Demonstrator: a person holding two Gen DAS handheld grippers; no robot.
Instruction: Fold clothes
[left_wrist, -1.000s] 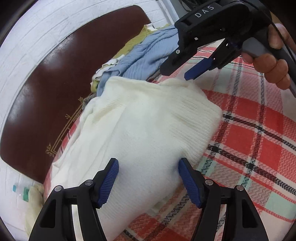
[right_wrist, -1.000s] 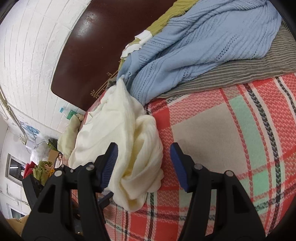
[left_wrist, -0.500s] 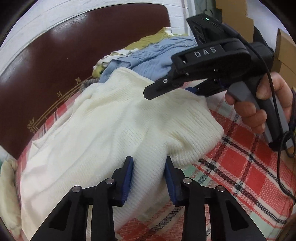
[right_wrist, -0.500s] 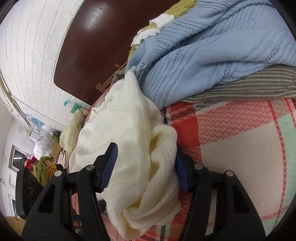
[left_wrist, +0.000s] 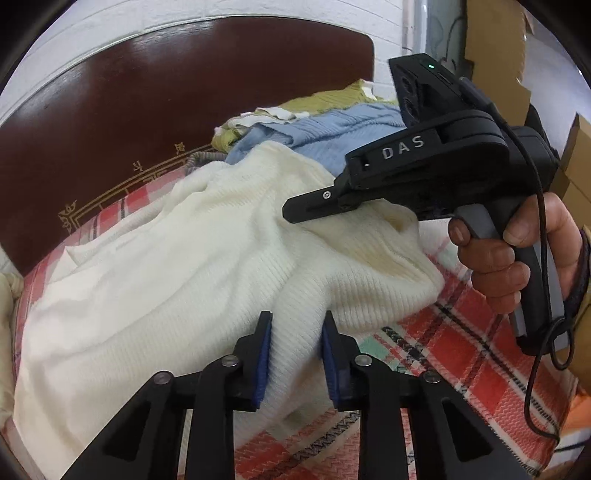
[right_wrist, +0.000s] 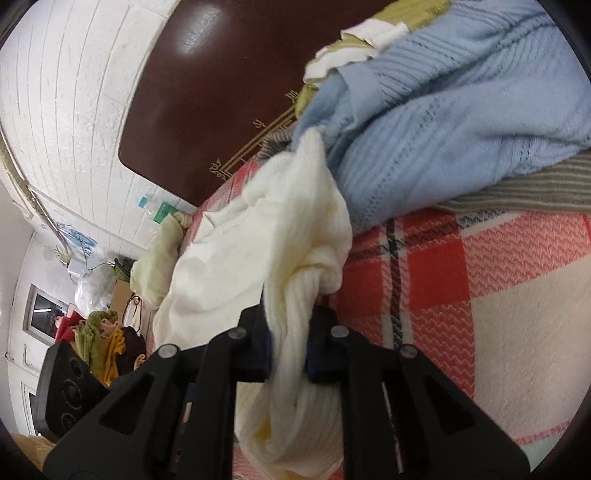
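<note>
Currently the cream knit sweater is spread over the plaid bedspread on the bed, its far end touching the pile of clothes by the dark headboard. The left gripper is clamped on the sweater's near edge, cloth pinched between the blue pads. The right gripper is clamped on a bunched, twisted wad of the same sweater at its right end; in the left wrist view that gripper's tip is seen over the cloth, held by the right hand. The step is judged to be the lift and spread before the first fold. Both grips should be kept tight, raised together and drawn apart so the twisted wad is shaken flat; the far end should be kept from dragging the blue sweater off the pile. Slip is likely on the loose rib knit if tension is uneven. Legible writing: "DAS" in white on the right gripper's body. Gold characters on the headboard are visible but cannot be read.
</note>
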